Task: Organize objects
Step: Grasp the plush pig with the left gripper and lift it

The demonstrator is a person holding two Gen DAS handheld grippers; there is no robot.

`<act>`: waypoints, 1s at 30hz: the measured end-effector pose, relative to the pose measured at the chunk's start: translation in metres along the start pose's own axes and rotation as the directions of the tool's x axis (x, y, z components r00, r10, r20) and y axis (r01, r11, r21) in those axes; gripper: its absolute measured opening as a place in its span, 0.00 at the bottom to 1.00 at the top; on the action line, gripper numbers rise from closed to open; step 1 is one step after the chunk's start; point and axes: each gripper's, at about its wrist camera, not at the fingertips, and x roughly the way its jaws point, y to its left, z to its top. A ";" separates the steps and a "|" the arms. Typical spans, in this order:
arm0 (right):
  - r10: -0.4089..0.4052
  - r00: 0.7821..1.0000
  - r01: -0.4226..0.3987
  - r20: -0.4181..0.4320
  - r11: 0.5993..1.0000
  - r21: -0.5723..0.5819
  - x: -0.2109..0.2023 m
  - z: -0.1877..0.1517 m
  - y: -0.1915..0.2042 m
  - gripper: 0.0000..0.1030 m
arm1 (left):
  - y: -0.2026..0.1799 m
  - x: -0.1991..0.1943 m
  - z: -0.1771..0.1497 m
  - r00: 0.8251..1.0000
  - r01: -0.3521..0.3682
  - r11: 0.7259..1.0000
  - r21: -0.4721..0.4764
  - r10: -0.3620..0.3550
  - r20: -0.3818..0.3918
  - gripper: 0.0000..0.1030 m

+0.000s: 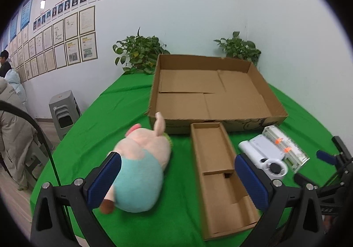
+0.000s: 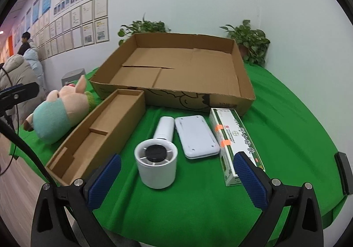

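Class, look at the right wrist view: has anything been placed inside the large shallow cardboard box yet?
No, the large shallow cardboard box shows only its bare folded floor flaps, with nothing lying inside it.

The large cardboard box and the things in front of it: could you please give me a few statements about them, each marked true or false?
1. The large cardboard box holds nothing yet. True.
2. The plush pig lies inside the narrow cardboard tray. False: it lies on the green cloth to the left of the tray.
3. The right tool is shut on the white handheld fan. False: its jaws stand wide open and hold nothing.
4. The white flat device lies between the fan and the long green and white box. True.
5. The left tool is open. True.
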 end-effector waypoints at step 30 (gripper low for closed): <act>0.682 0.724 -0.690 -0.105 0.721 -0.071 0.057 0.074 0.172 1.00 | 0.078 0.017 -0.086 0.954 0.078 0.970 -0.230 -0.140 -0.265 0.62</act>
